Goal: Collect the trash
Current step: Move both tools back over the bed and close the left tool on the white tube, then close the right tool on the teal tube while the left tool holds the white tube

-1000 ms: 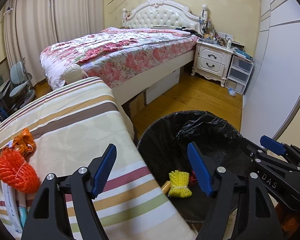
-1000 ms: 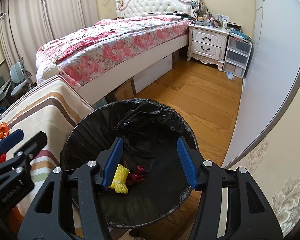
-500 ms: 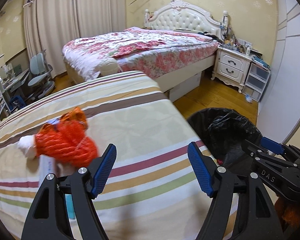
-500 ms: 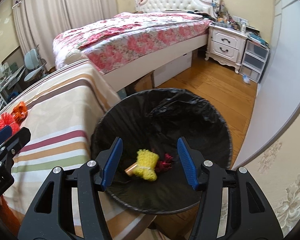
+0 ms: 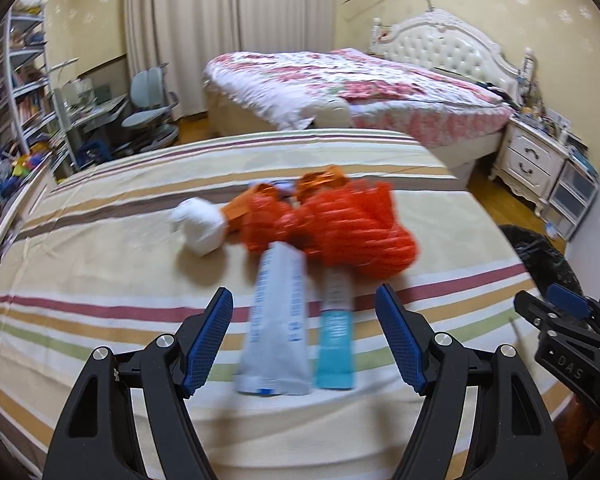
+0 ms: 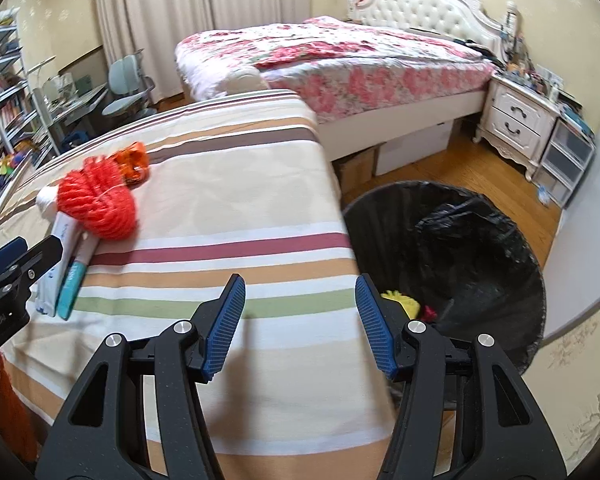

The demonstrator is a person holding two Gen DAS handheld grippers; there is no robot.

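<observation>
Now 2 tubes (image 5: 292, 320) lie between the gaping, empty left hand-held gripper's (image 5: 304, 336) fingers.

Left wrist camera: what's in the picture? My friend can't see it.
The open left tool points at two flat tubes and an orange net bundle lying on a striped bedspread. A flowery bed stands behind.

My left tongs (image 5: 304, 338) stand wide apart, blue fingers (image 5: 208, 340) splayed and gripping nothing, angled forward and slightly down. My right tongs (image 6: 300, 326) are spread just as wide and bare, also angled forward and down. From the left tongs' camera, the right pair sits off to the right side, about level with them. From the right tongs' camera, the left pair's tip pokes in at the left edge.
</observation>
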